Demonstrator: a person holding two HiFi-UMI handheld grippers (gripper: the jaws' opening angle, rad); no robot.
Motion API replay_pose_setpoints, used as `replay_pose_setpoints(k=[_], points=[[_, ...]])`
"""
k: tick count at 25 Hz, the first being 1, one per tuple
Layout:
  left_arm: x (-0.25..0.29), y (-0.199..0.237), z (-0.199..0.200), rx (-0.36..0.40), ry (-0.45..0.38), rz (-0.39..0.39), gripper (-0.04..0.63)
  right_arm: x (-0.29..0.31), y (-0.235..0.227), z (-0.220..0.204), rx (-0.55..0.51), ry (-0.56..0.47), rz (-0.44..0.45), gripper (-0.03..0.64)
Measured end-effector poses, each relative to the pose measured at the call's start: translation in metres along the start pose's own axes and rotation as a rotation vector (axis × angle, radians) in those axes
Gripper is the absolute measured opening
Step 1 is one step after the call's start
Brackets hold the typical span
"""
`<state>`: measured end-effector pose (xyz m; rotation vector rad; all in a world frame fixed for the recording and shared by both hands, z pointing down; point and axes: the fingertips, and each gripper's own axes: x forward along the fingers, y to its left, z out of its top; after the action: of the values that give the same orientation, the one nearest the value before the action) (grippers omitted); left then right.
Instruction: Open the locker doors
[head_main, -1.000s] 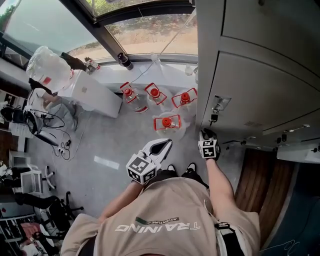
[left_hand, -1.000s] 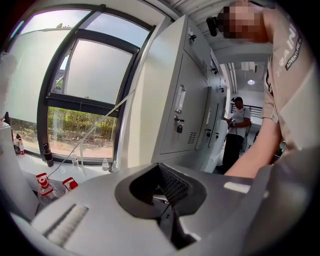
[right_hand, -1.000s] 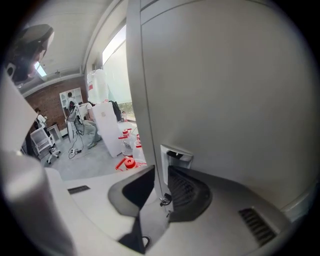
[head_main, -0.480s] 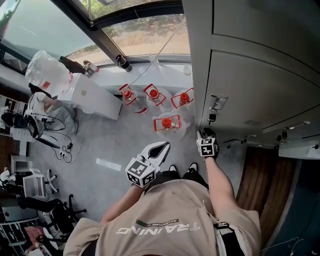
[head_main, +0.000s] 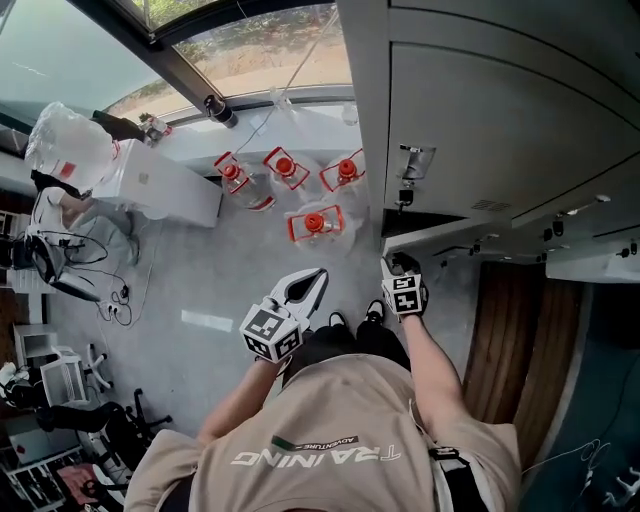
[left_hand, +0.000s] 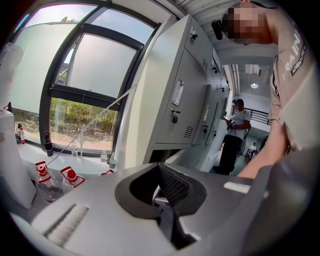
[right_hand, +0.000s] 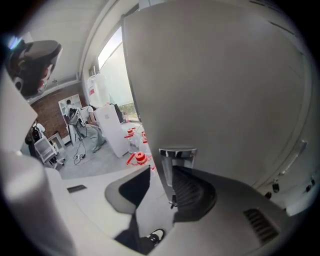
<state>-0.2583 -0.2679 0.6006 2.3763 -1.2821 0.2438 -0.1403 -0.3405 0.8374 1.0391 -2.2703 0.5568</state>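
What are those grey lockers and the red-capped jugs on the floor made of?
The lockers look like painted sheet metal: flat matte grey panels with pressed vent slots and thin folded edges. The jugs seem to be clear plastic, since the floor shows through them. Their red caps look like glossy plastic too.

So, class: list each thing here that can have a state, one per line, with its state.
Lower door: open.
Upper door: shut.
Right claw: open, its jaws just opened; the lower door's edge stands between them, ungripped.
Left claw: shut, empty.
Jugs: upright, red caps on.
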Motion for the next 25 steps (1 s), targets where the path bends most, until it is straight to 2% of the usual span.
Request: replay_pose_setpoints(k=[3,9,13,22,25], points=[[-0.003,-0.014,-0.007,-0.014,0.002,-0.040,0.006,-0.025,0.003,-0.025,0.032,0.013,-0.027,0.106],[-0.029,-0.042,-0.011,0.019,-0.011,-0.117,0.006,-0.077,-0.004,-0.075,0.084,0.089,-0.139,0.106],[-0.040,-0.053,-0.020,0.006,-0.015,-0.163,0.008,-0.111,-0.018,-0.097,0.093,0.128,-0.229,0.106],[-0.061,-0.078,-0.054,-0.027,0.011,-0.245,0.008,-0.178,-0.019,-0.126,0.125,0.111,-0.343,0.048],[-0.060,-0.089,-0.066,-0.004,0.014,-0.267,0.006,-0.201,-0.005,-0.126,0.132,0.064,-0.354,0.030]])
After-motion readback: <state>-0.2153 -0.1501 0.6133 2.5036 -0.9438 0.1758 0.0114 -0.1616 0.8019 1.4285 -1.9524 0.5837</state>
